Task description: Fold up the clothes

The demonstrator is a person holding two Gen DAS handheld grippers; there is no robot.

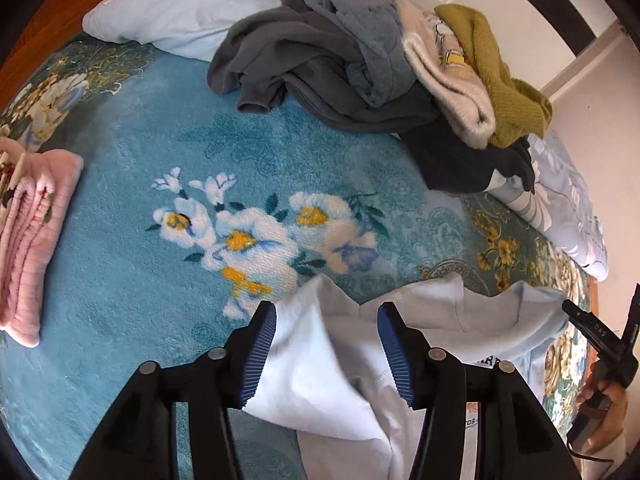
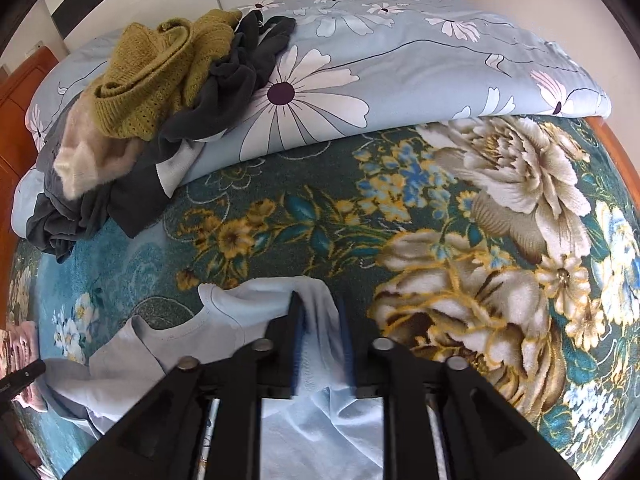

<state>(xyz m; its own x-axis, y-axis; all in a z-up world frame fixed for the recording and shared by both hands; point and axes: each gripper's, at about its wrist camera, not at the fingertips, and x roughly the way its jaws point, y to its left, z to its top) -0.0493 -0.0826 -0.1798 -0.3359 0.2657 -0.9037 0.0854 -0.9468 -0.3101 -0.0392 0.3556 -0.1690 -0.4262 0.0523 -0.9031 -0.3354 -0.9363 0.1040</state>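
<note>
- Left gripper was spread wide, pale blue shirt loose between its pads, bottom center on the floral blanket.
- Right gripper was parted too, shirt fabric in the gap.
- Unfolded clothes pile sat at 12 o'clock, folded pink garment at 9.

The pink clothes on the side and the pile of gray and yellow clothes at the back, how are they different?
The pink clothes lie folded in a flat, tidy stack; the pile of gray and yellow clothes is crumpled and heaped up. The pink clothes look like one color of fuzzy fabric; the pile mixes gray, cream, mustard and dark pieces. The pink stack sits alone at the blanket's edge; the pile leans onto the light blue quilt. Both rest on the flowered blanket.
</note>
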